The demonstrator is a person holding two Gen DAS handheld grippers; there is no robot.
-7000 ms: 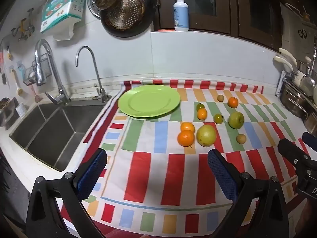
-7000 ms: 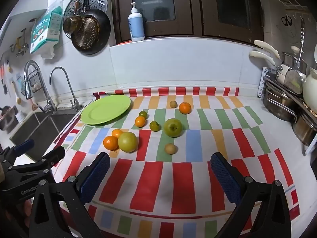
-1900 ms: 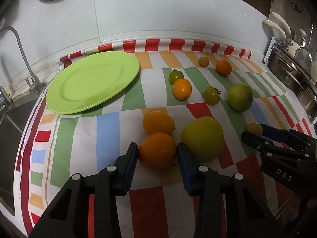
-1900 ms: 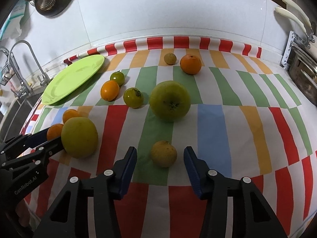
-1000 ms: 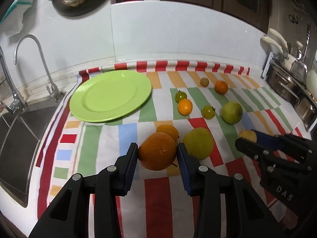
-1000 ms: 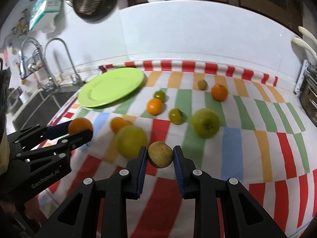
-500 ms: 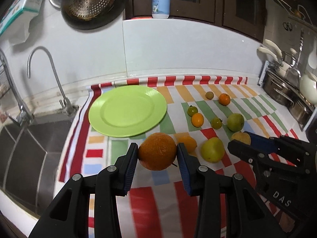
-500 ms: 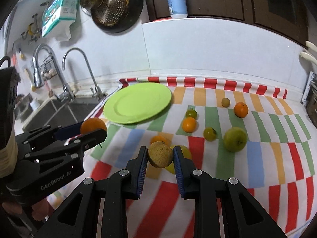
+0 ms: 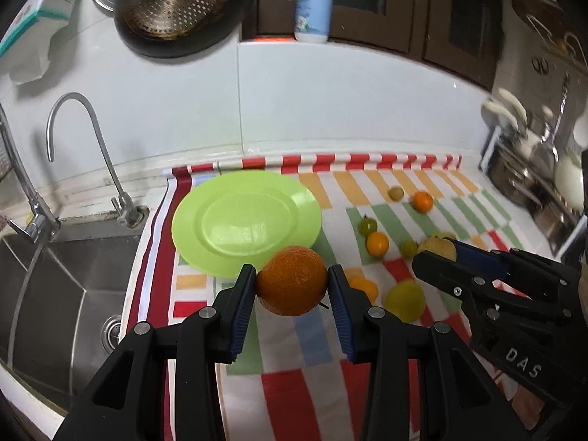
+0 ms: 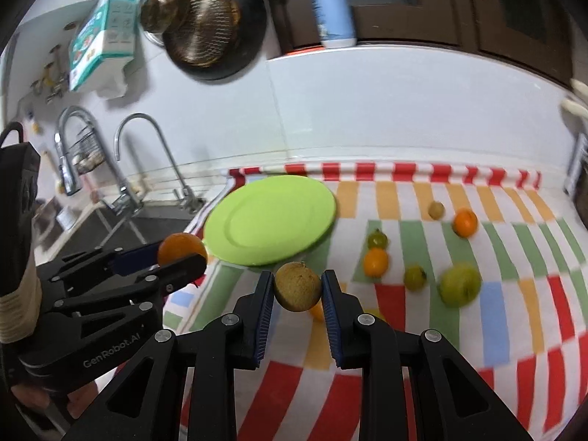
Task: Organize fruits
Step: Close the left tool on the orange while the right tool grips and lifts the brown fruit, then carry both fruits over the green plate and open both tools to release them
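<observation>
At the far left a steel sink with a curved tap sits beside the surface, which is covered by a striped cloth. The green plate lies bare on the cloth's left end. In front of it the left gripper clamps a large orange between its blue pads, held in the air above the cloth. To its right the right gripper is closed on a small brownish fruit, also off the cloth. Further right, loose fruit rests on the stripes: a small orange, dark green fruits, a green apple, another orange.
</observation>
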